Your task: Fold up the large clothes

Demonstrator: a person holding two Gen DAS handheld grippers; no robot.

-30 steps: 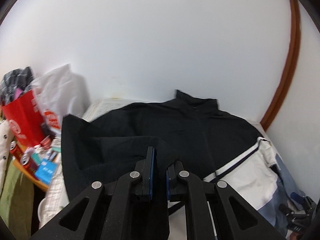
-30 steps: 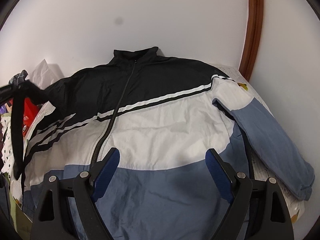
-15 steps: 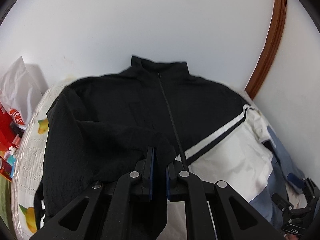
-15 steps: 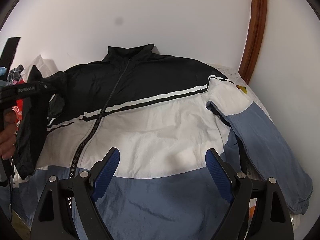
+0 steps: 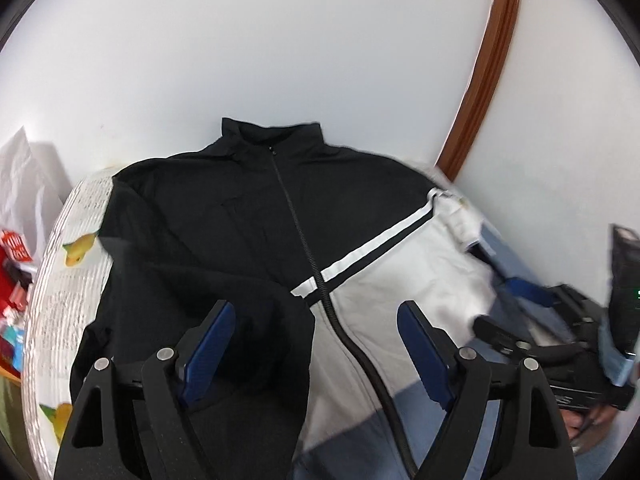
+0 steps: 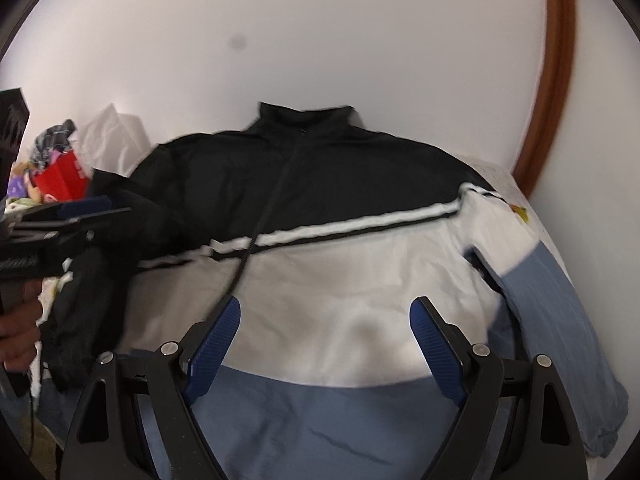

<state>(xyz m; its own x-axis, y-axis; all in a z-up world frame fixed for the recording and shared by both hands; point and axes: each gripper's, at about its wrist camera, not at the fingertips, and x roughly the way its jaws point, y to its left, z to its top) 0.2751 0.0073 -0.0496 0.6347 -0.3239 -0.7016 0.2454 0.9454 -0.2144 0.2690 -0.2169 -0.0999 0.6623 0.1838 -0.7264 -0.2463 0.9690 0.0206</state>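
We see the jacket (image 6: 352, 280) lying front up on the table (image 5: 68, 280), collar at the wall (image 5: 280, 60), its black left sleeve (image 5: 240, 320) folded over the chest. Our left gripper (image 5: 316, 344) hangs wide open above that sleeve, holding nothing. Our right gripper (image 6: 326, 344) hovers wide open and empty over the white panel.

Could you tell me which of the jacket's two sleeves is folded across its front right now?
The black sleeve, lying over the jacket front by the open left gripper. The blue sleeve lies stretched alongside the body.
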